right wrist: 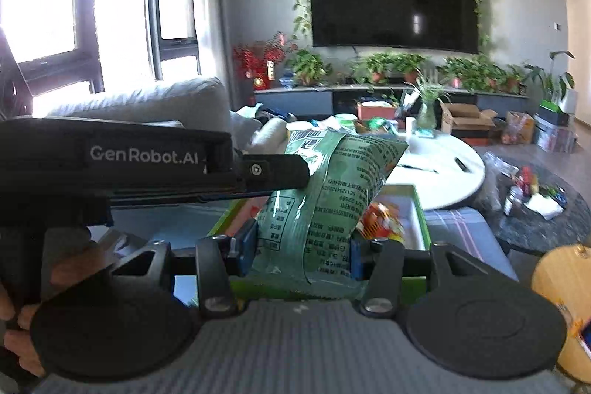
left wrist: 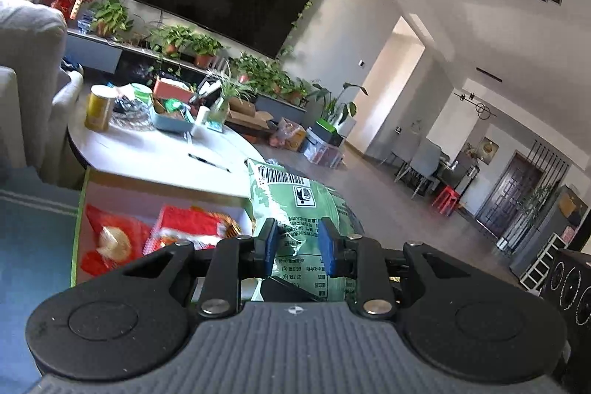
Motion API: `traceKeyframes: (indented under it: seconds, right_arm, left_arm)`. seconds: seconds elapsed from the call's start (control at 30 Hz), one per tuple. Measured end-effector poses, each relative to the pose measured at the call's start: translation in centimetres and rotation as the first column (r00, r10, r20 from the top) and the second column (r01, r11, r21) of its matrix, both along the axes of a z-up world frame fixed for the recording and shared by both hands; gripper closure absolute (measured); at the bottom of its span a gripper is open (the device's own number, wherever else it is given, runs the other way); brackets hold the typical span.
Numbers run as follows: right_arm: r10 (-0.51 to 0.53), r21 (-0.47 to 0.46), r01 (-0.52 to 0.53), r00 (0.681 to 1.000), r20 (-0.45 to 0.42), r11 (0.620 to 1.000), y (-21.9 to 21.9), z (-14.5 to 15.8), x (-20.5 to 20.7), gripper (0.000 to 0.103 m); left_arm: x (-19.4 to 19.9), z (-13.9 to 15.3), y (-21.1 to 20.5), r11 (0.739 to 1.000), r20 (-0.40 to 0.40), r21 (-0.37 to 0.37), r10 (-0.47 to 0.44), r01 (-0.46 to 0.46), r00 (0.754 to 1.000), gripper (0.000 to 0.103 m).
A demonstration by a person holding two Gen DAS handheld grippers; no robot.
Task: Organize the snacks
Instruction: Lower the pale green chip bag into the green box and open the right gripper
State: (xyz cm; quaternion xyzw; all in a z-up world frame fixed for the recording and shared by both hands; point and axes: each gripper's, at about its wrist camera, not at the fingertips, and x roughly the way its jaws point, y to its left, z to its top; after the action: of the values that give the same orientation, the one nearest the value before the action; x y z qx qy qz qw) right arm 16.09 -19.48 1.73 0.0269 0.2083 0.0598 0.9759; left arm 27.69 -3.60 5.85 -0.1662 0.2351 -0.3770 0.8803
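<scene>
A green snack bag [left wrist: 295,198] with a barcode hangs in the air, held by both grippers. My left gripper [left wrist: 298,246] is shut on one end of it, blue pads pinching the foil. In the right wrist view that gripper reaches in from the left and clamps the green snack bag [right wrist: 332,194] near its top. My right gripper [right wrist: 301,253] is shut on the bag's lower, wider part, one pad against each side. Below the bag lies an open green-rimmed box [right wrist: 421,209] with red snack packs [right wrist: 380,220] inside. The left wrist view shows the box [left wrist: 83,209] and packs [left wrist: 188,228] too.
Behind the box stands a white round table [left wrist: 147,154] with a yellow can [left wrist: 99,108], a pen and a cluttered blue tray. A grey sofa [right wrist: 147,102] is at the left. A dark round table [right wrist: 546,228] with loose items stands at the right. A hand [right wrist: 14,331] grips the left gripper's handle.
</scene>
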Motion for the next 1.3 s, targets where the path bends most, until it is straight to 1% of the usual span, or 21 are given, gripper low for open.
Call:
traceKeyframes:
  seconds: [0.13,0.2,0.27,0.43,0.6,0.73,0.93,1.07,1.17,1.3]
  right_arm:
    - [0.026,-0.006,-0.026,0.999,0.024,1.000,0.8,1.0,0.9,0.037]
    - [0.035,-0.006,-0.035,0.999,0.035,0.999,1.1,1.3,1.2,0.037]
    - [0.048,0.004,-0.048,0.998,0.046,0.999,1.2,1.5,1.4,0.037]
    - [0.075,0.010,-0.076,0.996,0.051,0.997,1.6,2.2,2.6,0.037]
    - [0.092,0.014,-0.093,0.995,0.048,0.996,1.8,2.6,3.8,0.037]
    - [0.101,0.010,-0.101,0.994,0.031,0.995,2.1,2.2,5.2,0.037]
    - [0.109,0.027,-0.109,0.994,-0.016,0.994,2.4,0.9,7.2,0.037]
    - [0.115,0.031,-0.113,0.992,-0.059,0.993,2.7,-0.3,8.7,0.037]
    - [0.120,0.036,-0.117,0.988,-0.095,0.992,2.9,-1.3,9.8,0.037]
    - [0.127,0.054,-0.121,0.981,-0.148,0.991,2.9,-2.7,11.3,0.037]
  left_arm:
    - [0.9,0.9,1.0,1.000,0.017,-0.005,0.020,-0.019,1.000,0.079]
    - [1.3,1.3,1.3,1.000,0.029,-0.001,0.031,-0.031,0.999,0.076]
    - [1.8,1.5,1.7,0.999,0.032,-0.007,0.035,-0.034,0.999,0.076]
    - [3.0,2.2,2.3,0.999,0.050,-0.001,0.051,-0.051,0.997,0.076]
    - [4.5,2.1,2.7,0.997,0.042,-0.021,0.070,-0.069,0.997,0.076]
    - [6.2,1.1,3.1,0.997,0.012,-0.027,0.078,-0.078,0.997,0.076]
    - [8.5,-0.9,3.4,0.996,-0.034,-0.011,0.091,-0.092,0.995,0.076]
    - [10.5,-3.0,3.8,0.995,-0.085,-0.010,0.099,-0.100,0.991,0.076]
    - [11.7,-4.8,4.1,0.994,-0.122,-0.010,0.107,-0.109,0.987,0.072]
    - [13.3,-6.9,4.2,0.993,-0.170,-0.003,0.119,-0.121,0.978,0.072]
